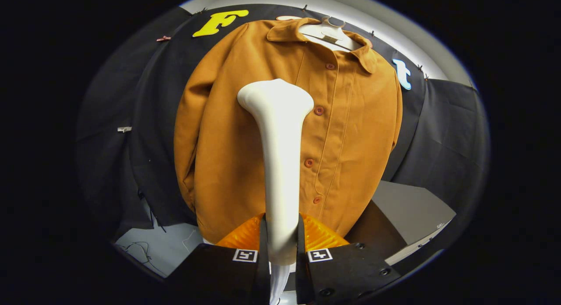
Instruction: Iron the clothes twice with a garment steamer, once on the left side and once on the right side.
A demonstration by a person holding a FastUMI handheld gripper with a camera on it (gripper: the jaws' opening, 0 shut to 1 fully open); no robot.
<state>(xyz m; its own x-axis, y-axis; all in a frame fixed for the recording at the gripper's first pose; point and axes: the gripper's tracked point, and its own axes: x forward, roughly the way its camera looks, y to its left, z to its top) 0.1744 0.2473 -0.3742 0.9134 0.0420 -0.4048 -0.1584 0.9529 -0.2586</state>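
A mustard-brown buttoned shirt (350, 134) hangs on a white hanger (328, 33) against the booth's black cloth wall. My gripper (281, 241) is shut on the handle of a white garment steamer (278, 134), with one finger pressing on each side of it. The steamer rises straight up from between the fingers, and its wide head lies over the shirt's chest, just left of the button row and below the collar. Whether the head touches the cloth I cannot tell. The steamer hides a strip of the shirt's left half.
A grey table (407, 208) lies below the shirt's hem to the right. A light floor patch with a thin dark cable (140, 250) lies lower left. Small clips (124, 129) pin the black cloth at the left.
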